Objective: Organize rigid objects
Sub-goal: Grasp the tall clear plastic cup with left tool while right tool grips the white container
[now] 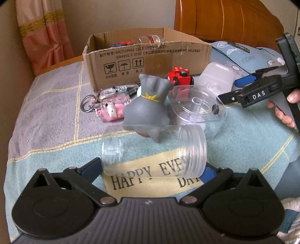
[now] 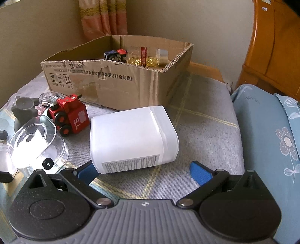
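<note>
A clear plastic jar (image 1: pixel 153 150) lies on its side on the blanket, between the blue fingers (image 1: pixel 91 167) of my left gripper (image 1: pixel 150 169). The jaws stand wide and I see no squeeze on the jar. Just behind it a grey sack-shaped toy (image 1: pixel 148 105) leans on the jar. A white plastic bottle (image 2: pixel 133 138) lies on its side in front of my right gripper (image 2: pixel 144 172), which is open with the bottle's near end just inside the fingertips. The right gripper (image 1: pixel 234 88) also shows in the left wrist view, held by a hand beside the white bottle (image 1: pixel 217 77).
An open cardboard box (image 2: pixel 116 82) at the back holds a capsule bottle (image 2: pixel 144 56) and a toy car (image 2: pixel 114 55). A red toy train (image 2: pixel 71 114), a clear round container (image 1: pixel 198 108) and keychains (image 1: pixel 110 107) lie before it. Blue pillow (image 2: pixel 262 131) and wooden headboard (image 1: pixel 225 16) at right.
</note>
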### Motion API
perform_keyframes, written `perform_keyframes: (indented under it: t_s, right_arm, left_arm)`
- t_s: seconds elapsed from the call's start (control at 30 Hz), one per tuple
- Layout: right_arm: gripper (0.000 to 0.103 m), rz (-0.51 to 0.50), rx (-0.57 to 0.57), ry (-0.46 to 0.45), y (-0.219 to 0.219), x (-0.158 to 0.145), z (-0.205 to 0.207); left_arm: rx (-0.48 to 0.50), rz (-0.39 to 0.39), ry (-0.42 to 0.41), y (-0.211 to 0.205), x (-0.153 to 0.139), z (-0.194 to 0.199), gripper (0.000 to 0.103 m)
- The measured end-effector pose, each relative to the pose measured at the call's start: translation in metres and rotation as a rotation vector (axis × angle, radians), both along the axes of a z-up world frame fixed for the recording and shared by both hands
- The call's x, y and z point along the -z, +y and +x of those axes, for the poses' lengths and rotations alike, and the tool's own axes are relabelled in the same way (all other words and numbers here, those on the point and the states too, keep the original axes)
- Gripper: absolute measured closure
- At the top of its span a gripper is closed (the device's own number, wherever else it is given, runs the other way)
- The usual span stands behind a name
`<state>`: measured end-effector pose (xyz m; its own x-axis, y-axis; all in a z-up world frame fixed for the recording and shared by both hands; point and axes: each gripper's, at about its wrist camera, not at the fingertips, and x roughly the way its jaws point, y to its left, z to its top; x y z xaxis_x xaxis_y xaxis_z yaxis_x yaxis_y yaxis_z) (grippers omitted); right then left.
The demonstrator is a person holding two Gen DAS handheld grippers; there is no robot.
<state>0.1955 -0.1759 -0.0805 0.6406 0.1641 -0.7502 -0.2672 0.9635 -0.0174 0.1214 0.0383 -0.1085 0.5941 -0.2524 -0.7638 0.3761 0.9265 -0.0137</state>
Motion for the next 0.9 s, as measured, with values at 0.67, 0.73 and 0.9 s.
perform_keyframes:
  t_s: [0.67, 0.73, 0.9]
  right_arm:
    - [0.000, -0.004, -0.098, 0.018, 0.004, -0.002, 0.025]
    - [0.000, -0.007, -0.093, 0.022, 0.005, -0.002, 0.026]
    - [0.000, -0.018, -0.089, 0.048, 0.008, -0.005, 0.028]
  left_arm:
    - [-0.020, 0.026, 0.011, -0.009, -0.003, 0.006, 0.004]
    - [-0.024, 0.039, 0.008, -0.011, -0.004, 0.005, 0.004]
    - [-0.019, 0.033, 0.009, -0.011, -0.009, 0.004, 0.005]
